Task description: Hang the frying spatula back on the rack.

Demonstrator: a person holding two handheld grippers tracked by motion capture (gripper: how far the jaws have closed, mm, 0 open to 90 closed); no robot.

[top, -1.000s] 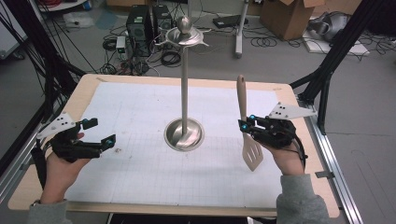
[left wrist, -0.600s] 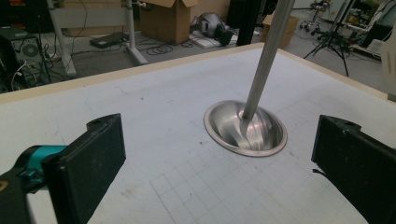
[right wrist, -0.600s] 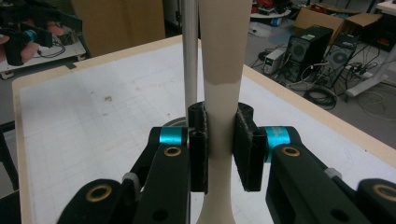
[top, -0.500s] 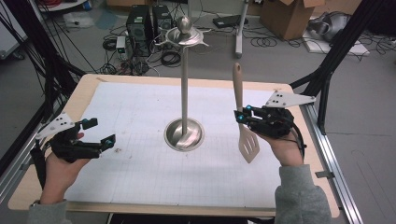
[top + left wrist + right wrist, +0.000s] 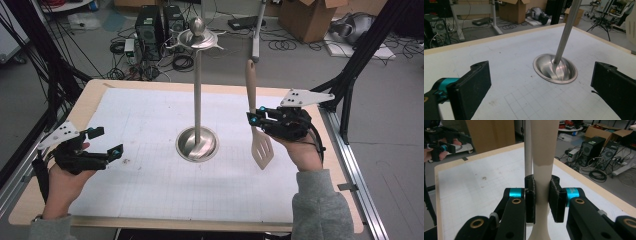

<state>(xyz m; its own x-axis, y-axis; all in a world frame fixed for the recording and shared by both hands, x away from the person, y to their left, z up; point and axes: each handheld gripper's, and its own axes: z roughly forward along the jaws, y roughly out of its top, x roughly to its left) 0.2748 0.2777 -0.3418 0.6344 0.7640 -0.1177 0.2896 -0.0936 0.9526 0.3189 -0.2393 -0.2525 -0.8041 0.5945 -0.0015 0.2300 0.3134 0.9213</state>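
My right gripper (image 5: pixel 256 120) was clamped on the spatula (image 5: pixel 255 117) neck, held upright right of the stand (image 5: pixel 197 142). It looked light, stiff and smooth; gripping mid-handle seemed safest. My left gripper (image 5: pixel 105 143) stood open, empty.

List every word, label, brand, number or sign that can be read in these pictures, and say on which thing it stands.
No text can be read in any view.
Spatula: no marking on its handle or blade.
Stand: bare metal.
Right gripper and left gripper: no lettering.
Cardboard boxes and computer tower behind the table: any labels are too small and blurred to read.
Table mat: printed grid lines, no numbers.
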